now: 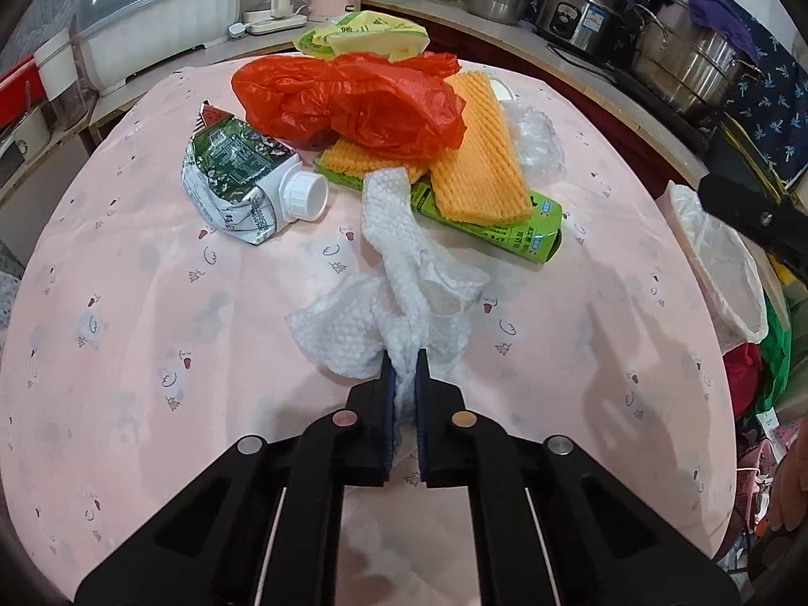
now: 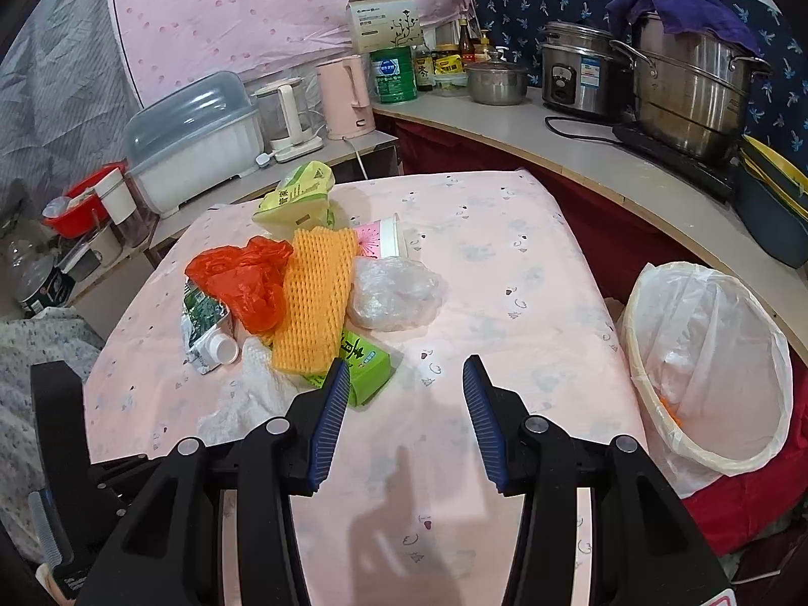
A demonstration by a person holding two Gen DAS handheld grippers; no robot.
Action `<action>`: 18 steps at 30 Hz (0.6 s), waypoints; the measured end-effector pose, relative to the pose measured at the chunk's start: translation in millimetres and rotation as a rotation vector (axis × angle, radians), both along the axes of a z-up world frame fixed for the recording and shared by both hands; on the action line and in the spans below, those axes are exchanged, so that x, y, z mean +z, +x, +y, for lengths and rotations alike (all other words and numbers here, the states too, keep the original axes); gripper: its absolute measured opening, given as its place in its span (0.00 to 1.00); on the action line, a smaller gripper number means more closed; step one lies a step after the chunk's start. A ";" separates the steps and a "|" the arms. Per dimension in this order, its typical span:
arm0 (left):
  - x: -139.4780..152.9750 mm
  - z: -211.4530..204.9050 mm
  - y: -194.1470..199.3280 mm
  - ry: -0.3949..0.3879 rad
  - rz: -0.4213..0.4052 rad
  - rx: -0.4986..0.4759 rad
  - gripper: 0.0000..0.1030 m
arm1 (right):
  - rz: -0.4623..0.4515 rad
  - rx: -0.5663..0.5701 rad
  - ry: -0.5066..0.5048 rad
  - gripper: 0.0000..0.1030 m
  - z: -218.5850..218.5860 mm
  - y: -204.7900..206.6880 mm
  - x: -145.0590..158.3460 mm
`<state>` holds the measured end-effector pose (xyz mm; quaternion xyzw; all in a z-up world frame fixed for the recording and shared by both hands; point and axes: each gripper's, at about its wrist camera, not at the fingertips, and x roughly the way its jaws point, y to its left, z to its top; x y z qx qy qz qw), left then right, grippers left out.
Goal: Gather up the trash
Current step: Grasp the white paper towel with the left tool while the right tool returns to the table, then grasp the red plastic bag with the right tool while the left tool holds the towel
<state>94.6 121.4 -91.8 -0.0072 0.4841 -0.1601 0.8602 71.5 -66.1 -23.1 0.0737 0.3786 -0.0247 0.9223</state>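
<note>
Your left gripper [image 1: 404, 368] is clamped tight on a crumpled white paper towel [image 1: 399, 293], with a wad of it squeezed between the blue pads; the rest of the towel trails away across the pink tablecloth [image 1: 151, 303] toward the trash pile, its far end reaching the green box [image 1: 525, 230]. Your right gripper [image 2: 406, 379] hangs over bare cloth with its jaws apart and nothing between them. Taking the green box as the centre of the pile: an orange foam net [image 1: 474, 156] lies on top of it, a red plastic bag [image 1: 353, 106] is heaped on the net, a squashed carton with a white cap [image 1: 242, 177] lies just to its left, a ball of clear plastic film [image 1: 535, 141] sits to its right, and a yellow-green packet [image 1: 363, 35] lies beyond it. Only your right camera shows a pink-and-white cup [image 2: 384, 237] behind the net, and only it looks into the lined trash bin [image 2: 707, 353], which stands off the table edge, well to the right of the box, with a bit of orange at the bottom. Your left camera catches just the bin's rim and part of the other gripper above it. Beyond the table a counter [image 2: 555, 141] wraps the room, carrying steel pots, a rice cooker, a pink kettle and a covered dish rack.
</note>
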 end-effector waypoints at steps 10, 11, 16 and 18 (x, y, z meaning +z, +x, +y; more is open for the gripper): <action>60.3 40.0 -4.1 -0.085 -0.109 0.086 0.06 | -0.005 0.057 0.007 0.45 24.0 14.1 3.8; 66.8 45.4 -2.5 -0.091 -0.123 0.097 0.06 | -0.007 0.065 0.007 0.45 27.4 16.8 4.5; 90.5 67.9 9.0 -0.116 -0.173 0.149 0.06 | -0.009 0.110 0.017 0.45 45.9 34.0 5.5; 95.9 75.0 16.8 -0.117 -0.185 0.170 0.06 | -0.004 0.124 0.022 0.45 53.3 42.3 4.1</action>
